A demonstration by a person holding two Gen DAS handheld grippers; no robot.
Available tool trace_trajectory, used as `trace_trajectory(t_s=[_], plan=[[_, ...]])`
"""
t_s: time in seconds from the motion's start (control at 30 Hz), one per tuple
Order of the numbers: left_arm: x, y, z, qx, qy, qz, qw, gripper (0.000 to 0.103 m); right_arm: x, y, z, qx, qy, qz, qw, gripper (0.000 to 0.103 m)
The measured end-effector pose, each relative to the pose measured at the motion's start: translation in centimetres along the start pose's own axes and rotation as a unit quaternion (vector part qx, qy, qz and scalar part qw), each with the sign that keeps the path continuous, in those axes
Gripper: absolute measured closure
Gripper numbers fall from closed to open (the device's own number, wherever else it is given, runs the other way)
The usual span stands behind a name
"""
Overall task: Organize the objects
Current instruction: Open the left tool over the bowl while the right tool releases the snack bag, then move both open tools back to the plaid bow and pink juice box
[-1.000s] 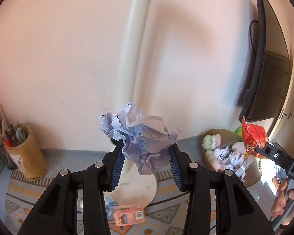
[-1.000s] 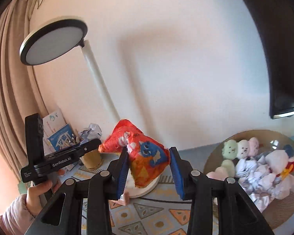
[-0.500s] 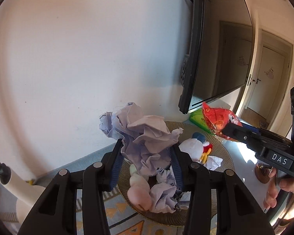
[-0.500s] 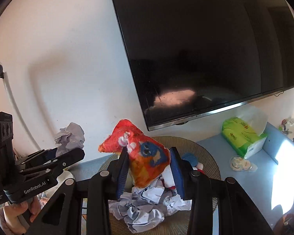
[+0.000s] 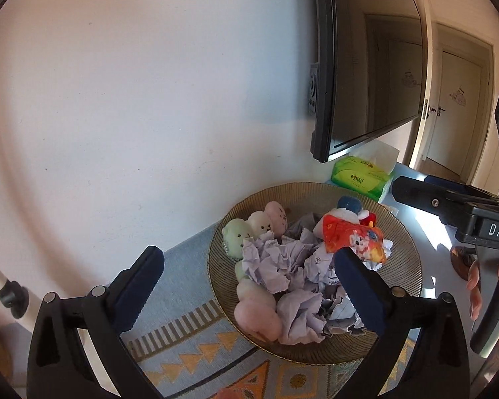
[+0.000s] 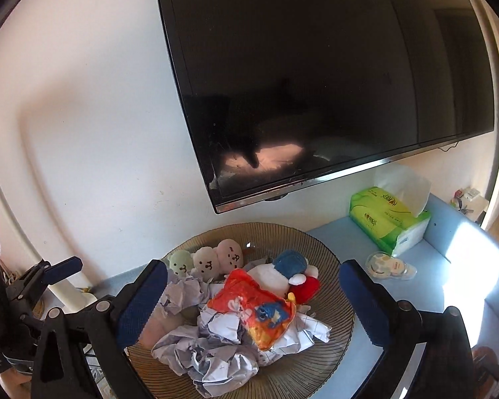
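Left gripper and right gripper both spread wide, fingers empty, hovering over the near rim of a brown ribbed bowl on the bench. In the bowl: crumpled paper heaped at the near side, a red-orange snack packet lying on top of it, soft toys toward the far rim. Beyond the bowl to the right, a green tissue pack. Above the bowl, a dark television on the wall.
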State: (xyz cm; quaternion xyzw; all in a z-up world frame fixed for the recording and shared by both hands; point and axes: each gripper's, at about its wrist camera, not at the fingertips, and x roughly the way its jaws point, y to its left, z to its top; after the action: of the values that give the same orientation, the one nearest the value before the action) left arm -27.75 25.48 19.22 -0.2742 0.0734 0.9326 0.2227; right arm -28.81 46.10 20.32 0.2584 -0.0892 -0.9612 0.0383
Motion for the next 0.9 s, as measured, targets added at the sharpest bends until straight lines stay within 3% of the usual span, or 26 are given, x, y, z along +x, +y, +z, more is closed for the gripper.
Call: trace_trajectory(t_s=[0.03, 0.23, 0.5, 0.7, 0.9], plan=[[-2.5, 1.4, 0.1, -0.001, -0.003, 0.004, 1.0, 0.0, -0.3, 0.6, 0.1, -0.002, -0.002, 0.003, 1.0, 0.0], [-8.2, 5.2, 0.7, -0.005, -0.023, 0.045, 0.9987, 0.001, -1.4, 4.7, 0.9, -0.011, -0.015, 0.037, 0.999, 0.0], [-17.6, 14.2, -0.7, -0.029, -0.033, 0.147, 0.9882, 0.0, -1.9, 15.0, -1.8, -0.065, 0.003, 0.098, 0.993, 0.0], [-18.6, 20.2, -7.7, -0.069, 0.021, 0.201, 0.977, 0.001, 0.4, 22.0, -8.8, -0.109, 0.065, 0.134, 0.983, 0.0], [-15.0, 22.7, -15.5, -0.102, 0.087, 0.196, 0.9714, 0.0, 3.0, 27.1, -16.1, -0.162, 0.115, 0.142, 0.97, 0.0]])
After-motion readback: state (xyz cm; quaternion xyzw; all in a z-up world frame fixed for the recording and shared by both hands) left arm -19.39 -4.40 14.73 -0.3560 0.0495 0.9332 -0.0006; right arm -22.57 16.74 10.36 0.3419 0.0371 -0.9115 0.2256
